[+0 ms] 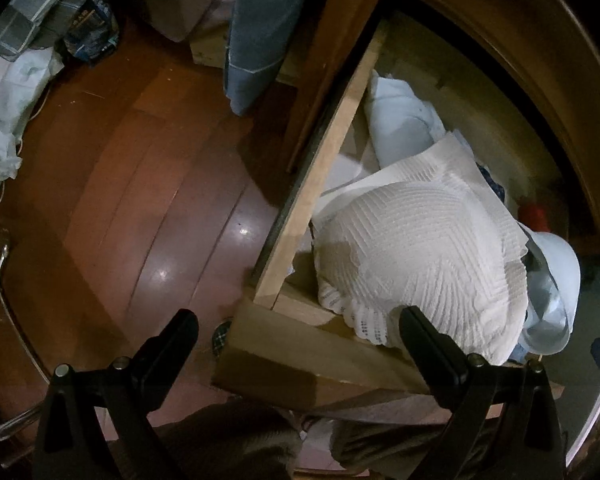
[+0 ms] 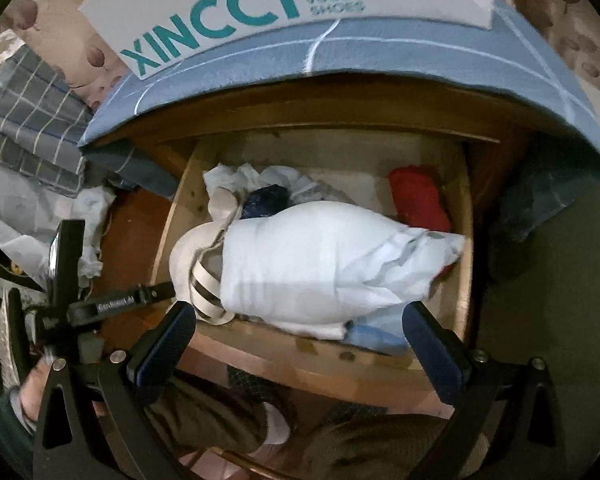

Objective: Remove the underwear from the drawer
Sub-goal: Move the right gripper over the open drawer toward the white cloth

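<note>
Lying heaped in the open wooden drawer, the pale-blue underwear sits beside a white ribbed garment and a red cloth. Both tools point down over the front edge: the right gripper spread wide, holding nothing, just short of the bundle. The left gripper is equally wide, one finger overlapping the ribbed fabric.

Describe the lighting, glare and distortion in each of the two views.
Left wrist view: dim overall, bright glare spots on the wooden floor, the white ribbed cloth well lit, the drawer back lost in shadow, its straight edges bowed by the fisheye. Right wrist view: brighter, a shadow band across the pale blue bundle, the shoe box lettering curved, corners black.
</note>
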Action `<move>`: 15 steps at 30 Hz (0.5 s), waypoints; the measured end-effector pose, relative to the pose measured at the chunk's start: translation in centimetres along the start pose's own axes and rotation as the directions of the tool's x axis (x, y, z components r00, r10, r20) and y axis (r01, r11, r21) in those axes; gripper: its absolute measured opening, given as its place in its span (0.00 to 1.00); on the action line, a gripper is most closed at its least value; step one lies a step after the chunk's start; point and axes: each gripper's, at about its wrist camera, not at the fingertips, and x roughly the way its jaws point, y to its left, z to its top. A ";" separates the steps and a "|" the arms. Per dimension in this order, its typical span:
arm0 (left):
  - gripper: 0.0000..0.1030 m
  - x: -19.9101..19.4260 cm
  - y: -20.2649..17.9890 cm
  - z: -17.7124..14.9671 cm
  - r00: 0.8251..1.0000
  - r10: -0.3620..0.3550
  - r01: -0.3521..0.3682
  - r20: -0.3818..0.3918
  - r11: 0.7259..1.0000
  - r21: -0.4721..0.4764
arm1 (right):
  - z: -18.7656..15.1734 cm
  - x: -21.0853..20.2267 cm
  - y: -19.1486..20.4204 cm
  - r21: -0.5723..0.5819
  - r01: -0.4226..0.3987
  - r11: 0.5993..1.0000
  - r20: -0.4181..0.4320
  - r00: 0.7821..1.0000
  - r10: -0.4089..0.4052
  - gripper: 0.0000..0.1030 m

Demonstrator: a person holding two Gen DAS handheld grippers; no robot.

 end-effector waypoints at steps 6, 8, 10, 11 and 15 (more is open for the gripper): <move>0.99 -1.3 0.5 -0.4 0.997 0.043 -0.042 0.065 0.999 -0.017 | 2.8 2.0 -0.1 0.073 0.011 0.997 -0.044 0.999 -0.008 1.00; 0.98 -1.9 0.3 -0.4 0.995 0.048 -0.047 0.085 0.999 -0.008 | 3.8 2.5 -0.4 0.106 0.014 0.994 -0.046 0.999 -0.009 1.00; 0.98 -2.5 0.2 -0.6 0.993 0.053 -0.053 0.110 0.999 -0.002 | 4.7 3.3 -0.7 0.139 0.033 0.990 -0.058 0.998 -0.025 1.00; 0.98 -3.0 0.0 -0.5 0.989 0.064 -0.065 0.130 0.998 0.004 | 4.9 3.6 -0.9 0.147 0.046 0.988 -0.063 0.997 -0.037 1.00; 0.98 -5.5 0.4 -1.7 0.977 0.070 -0.076 0.203 0.997 0.025 | 5.1 4.6 -1.6 0.209 0.113 0.971 -0.079 0.992 -0.098 1.00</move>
